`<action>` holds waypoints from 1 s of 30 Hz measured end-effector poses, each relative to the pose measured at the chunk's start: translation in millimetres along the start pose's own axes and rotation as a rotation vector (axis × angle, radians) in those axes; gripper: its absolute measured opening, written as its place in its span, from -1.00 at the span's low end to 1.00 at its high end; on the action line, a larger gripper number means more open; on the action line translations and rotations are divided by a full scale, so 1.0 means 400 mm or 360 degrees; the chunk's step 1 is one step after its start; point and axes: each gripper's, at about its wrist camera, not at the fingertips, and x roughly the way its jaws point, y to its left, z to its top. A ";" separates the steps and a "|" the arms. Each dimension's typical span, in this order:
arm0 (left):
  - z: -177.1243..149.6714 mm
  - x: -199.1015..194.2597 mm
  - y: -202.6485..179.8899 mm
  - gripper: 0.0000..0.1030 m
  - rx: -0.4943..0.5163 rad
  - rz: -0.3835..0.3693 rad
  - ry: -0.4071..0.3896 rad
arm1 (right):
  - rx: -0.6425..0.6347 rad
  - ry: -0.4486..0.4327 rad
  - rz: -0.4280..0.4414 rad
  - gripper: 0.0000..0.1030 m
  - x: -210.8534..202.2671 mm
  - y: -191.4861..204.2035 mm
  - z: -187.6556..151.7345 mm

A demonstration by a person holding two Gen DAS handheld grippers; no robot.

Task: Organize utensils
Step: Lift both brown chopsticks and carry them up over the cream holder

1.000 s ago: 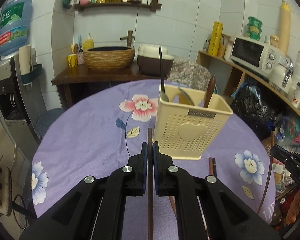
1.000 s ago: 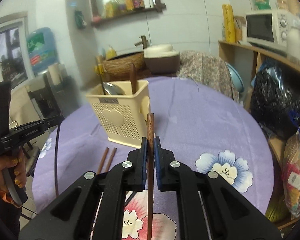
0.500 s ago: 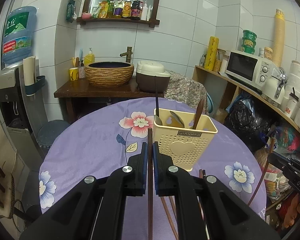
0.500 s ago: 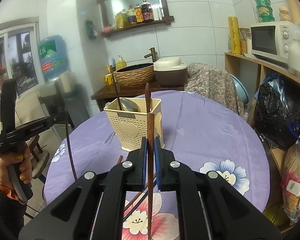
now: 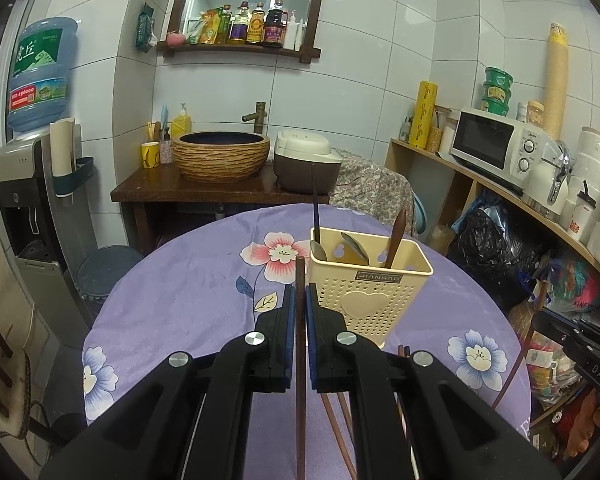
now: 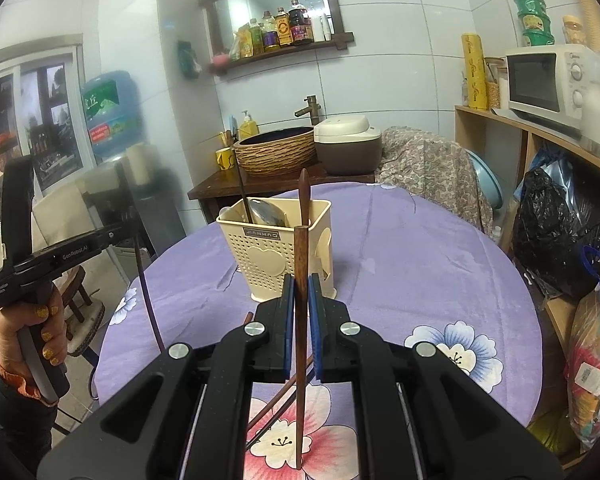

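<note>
Fingers of the left gripper [image 5: 300,300] pinch a dark wooden chopstick [image 5: 300,380], which runs straight up between the blue pads with its tip poking just above them. Seen from the right wrist camera, a hand [image 6: 28,340] with gold-painted nails grips this tool's handle at the worktop's left edge, the stick hanging down from it.

Loose chopsticks [image 5: 336,420] lie on the purple flowered cloth of the round worktop [image 5: 188,280], below the holder and partly hidden by the black gripper arms.

Behind them stands the cream perforated utensil holder [image 5: 370,300], upright on the cloth near the worktop's middle. It contains a thin dark-handled utensil at its left, a metal spoon [image 5: 354,246] in the middle and a brown wooden handle [image 5: 396,236] leaning at the right.

Further right, the right gripper [image 6: 300,300] has its fingers pressed onto a second brown chopstick [image 6: 300,360], held nearly upright, its top end reaching in front of the holder's rim and its lower end over a pink flower print.
</note>
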 end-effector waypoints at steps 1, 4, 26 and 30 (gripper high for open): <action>0.000 0.001 0.000 -0.87 0.0001 0.0001 0.0000 | 0.0000 -0.0001 0.0000 -0.85 -0.001 0.000 0.000; 0.001 0.002 -0.001 -0.87 0.0000 0.0001 0.0000 | -0.0002 0.0001 0.0001 -0.85 0.000 0.001 0.000; 0.332 -0.087 -0.016 -0.87 -0.0038 -0.0076 -0.0288 | -0.0101 -0.0304 0.0030 -0.85 -0.043 0.068 0.326; 0.414 -0.070 -0.051 -0.87 -0.0060 -0.0052 -0.0385 | -0.0128 -0.0397 -0.0017 -0.85 -0.023 0.088 0.427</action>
